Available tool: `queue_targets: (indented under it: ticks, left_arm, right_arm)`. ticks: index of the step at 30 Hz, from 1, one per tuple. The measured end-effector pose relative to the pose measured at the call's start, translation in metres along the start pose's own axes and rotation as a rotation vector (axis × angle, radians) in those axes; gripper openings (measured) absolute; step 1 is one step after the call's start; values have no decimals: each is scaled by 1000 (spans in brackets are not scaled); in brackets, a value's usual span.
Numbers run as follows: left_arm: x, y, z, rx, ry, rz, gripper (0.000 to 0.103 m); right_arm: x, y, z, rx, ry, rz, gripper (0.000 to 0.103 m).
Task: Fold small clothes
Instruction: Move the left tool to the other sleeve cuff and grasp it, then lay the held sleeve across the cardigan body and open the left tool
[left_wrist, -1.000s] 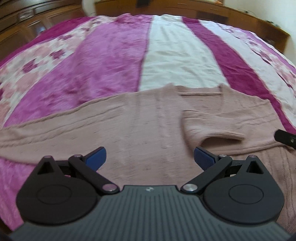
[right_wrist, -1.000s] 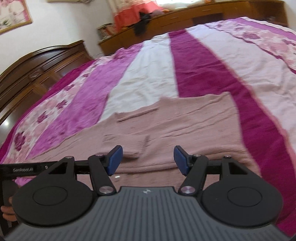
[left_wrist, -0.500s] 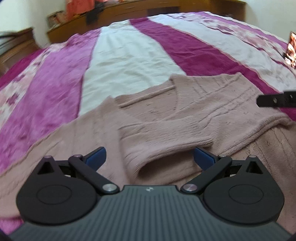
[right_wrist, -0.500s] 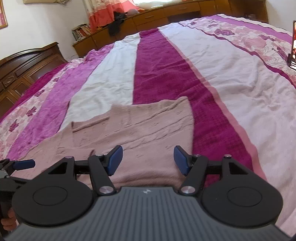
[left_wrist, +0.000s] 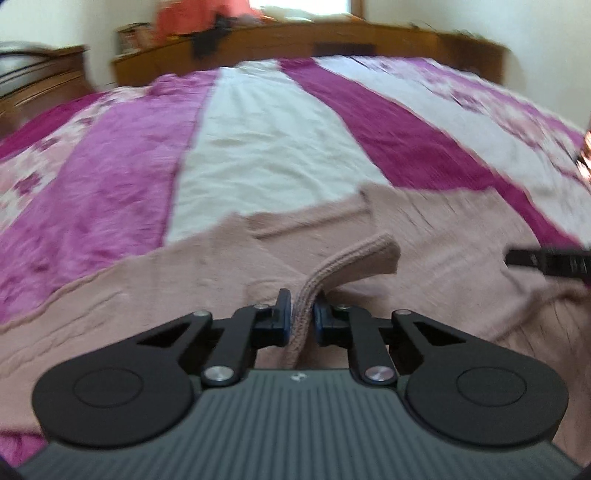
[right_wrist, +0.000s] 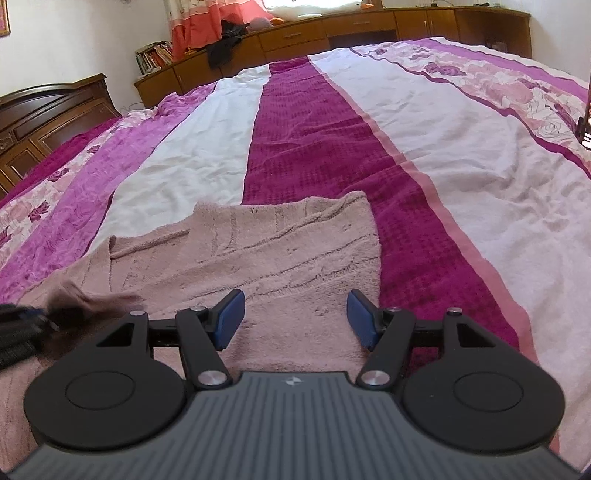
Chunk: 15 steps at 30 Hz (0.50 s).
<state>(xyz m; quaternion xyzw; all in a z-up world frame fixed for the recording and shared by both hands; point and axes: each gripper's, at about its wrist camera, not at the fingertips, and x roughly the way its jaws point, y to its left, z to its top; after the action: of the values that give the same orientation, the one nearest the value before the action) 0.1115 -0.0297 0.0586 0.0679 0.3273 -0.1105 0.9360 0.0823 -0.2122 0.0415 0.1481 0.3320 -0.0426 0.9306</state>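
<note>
Since a moment ago the left gripper (left_wrist: 302, 316) has clamped the ribbed cuff (left_wrist: 354, 254) of the pink sweater (right_wrist: 258, 254) on the striped bedspread (right_wrist: 424, 122) — right gripper (right_wrist: 295, 317) gaping empty — so carry that sleeve across flat, without dragging the body.

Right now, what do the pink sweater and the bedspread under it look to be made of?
Pink sweater: soft knit, probably wool or acrylic; ribbed cuff pinched in the left claw, matte fuzzy surface. Bedspread: woven cloth in stripes; the magenta band looks waffle-textured like terry, the white bands smoother and creased.
</note>
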Motion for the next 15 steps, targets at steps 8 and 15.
queue_targets:
  ticks: [8, 15]
  left_arm:
    - [-16, 55, -3, -177, -32, 101, 14]
    - [-15, 90, -27, -308, 33, 161, 16]
  right_arm:
    - [1, 2, -3, -13, -9, -12, 69]
    - [1, 2, -4, -22, -12, -16, 69]
